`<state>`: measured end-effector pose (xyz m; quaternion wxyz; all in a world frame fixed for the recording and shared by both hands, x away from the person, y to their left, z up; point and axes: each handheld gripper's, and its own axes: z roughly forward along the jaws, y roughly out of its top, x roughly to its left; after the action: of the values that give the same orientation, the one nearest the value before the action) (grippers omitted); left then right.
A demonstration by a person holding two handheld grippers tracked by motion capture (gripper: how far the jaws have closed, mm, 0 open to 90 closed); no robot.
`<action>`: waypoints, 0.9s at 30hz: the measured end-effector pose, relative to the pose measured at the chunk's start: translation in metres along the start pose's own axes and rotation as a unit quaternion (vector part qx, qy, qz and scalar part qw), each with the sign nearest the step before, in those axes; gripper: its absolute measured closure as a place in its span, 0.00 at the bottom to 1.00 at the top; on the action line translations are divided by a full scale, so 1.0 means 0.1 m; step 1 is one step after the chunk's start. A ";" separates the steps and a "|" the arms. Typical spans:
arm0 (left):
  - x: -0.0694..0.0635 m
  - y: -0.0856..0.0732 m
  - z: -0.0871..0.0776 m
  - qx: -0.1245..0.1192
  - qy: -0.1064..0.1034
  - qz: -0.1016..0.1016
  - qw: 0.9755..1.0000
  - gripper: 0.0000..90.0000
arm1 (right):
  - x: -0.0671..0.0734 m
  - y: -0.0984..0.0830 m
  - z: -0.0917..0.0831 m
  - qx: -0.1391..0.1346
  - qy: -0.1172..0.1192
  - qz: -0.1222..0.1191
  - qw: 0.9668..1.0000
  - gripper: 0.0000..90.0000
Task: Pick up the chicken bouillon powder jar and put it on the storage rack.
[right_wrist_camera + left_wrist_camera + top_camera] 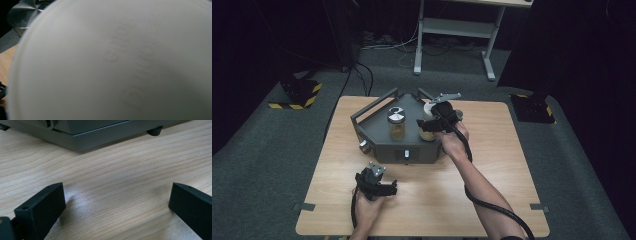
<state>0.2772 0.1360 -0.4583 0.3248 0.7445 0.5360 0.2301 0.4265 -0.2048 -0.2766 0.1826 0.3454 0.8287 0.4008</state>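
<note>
Right gripper (432,121) pinches a white-lidded jar (428,125) over the grey tray (377,132); a slip could topple the neighbouring steel-lidded jar (396,122); left gripper (384,186) spread.

Pale wood-grain table top (120,182), smooth with a soft satin sheen under the light. The grey tray (377,127) looks like matt painted metal, edges crisp. On it, a clear glass jar (396,129) under a shiny silver metal lid (396,113). The white lid (120,62) of the second jar looks like smooth matt plastic, faint raised lettering across it. Left gripper (117,202) jaws: matt black plastic, flat-faced. Dull grey carpet (257,165) on the floor.
</note>
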 end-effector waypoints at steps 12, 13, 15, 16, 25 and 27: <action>0.00 0.00 0.00 0.000 0.000 -0.001 1.000 0.01 | 0.02 0.06 0.12 0.014 -0.006 0.005 1.000 0.37; 0.00 0.00 0.00 0.000 0.000 -0.001 1.000 0.01 | 0.01 0.07 0.13 0.015 -0.006 0.004 1.000 0.36; 0.00 0.00 0.00 0.000 0.000 -0.001 1.000 0.01 | 0.00 0.07 0.13 0.015 -0.005 0.007 1.000 0.36; 0.00 0.00 0.00 0.000 0.000 -0.001 1.000 0.01 | 0.00 0.08 0.13 0.016 -0.005 0.008 1.000 0.36; 0.00 0.00 0.00 0.000 0.000 -0.001 1.000 0.01 | 0.02 0.09 0.15 0.018 -0.007 0.004 1.000 0.36; 0.00 0.00 0.00 0.000 0.000 -0.001 1.000 0.01 | 0.02 0.08 0.15 0.017 -0.007 0.005 1.000 0.36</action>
<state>0.2771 0.1360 -0.4583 0.3251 0.7441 0.5365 0.2298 0.4375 -0.1920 -0.2791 0.1800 0.3552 0.8326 0.3849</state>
